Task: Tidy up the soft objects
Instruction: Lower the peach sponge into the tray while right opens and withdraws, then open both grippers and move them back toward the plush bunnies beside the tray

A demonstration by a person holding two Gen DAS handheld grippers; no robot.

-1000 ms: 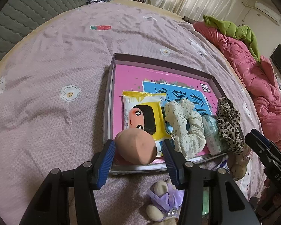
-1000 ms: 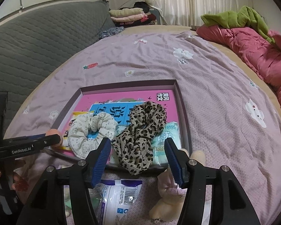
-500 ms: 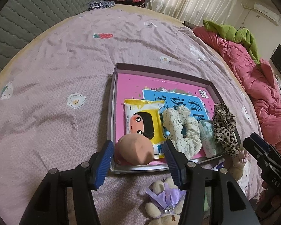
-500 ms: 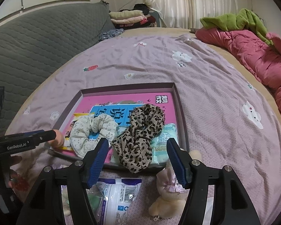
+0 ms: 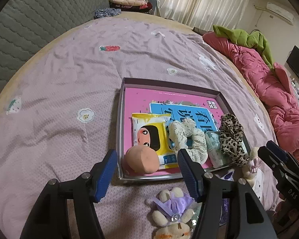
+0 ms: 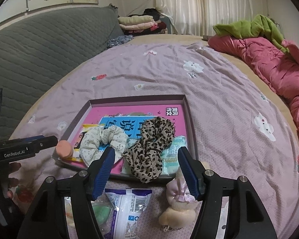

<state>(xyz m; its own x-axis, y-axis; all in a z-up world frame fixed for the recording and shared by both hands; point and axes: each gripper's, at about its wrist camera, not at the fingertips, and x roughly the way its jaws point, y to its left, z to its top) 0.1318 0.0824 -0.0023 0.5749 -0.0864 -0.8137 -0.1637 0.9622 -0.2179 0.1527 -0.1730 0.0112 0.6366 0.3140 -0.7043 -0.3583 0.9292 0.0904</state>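
Note:
A shallow tray [image 5: 120, 119] with a pink printed bottom lies on the lilac bedsheet. In its near left corner rests a peach makeup sponge [image 5: 142, 160], beside a yellow tissue pack [image 5: 151, 137], a floral scrunchie [image 5: 187, 137], a teal tissue pack [image 5: 213, 145] and a leopard scrunchie [image 6: 149, 149]. My left gripper [image 5: 146, 152] hovers above the sponge, jaws opening, pads clear of it. My right gripper [image 6: 146, 149] stands open over the leopard scrunchie without touching it. It also shows from the side as the right gripper [image 5: 279, 159] in the left wrist view.
On the sheet in front of the tray lie a plush bear in a purple dress [image 5: 173, 209], a cream plush with a pink bow [image 6: 179, 199] and a white packet [image 6: 127, 205]. A pink quilt [image 5: 269, 83] lines the right side; a grey headboard [image 6: 39, 49] stands left.
The left jaws have spread away from the sponge and the gripper has lifted back; the sponge stays in the tray's corner. The right jaws have widened slightly.

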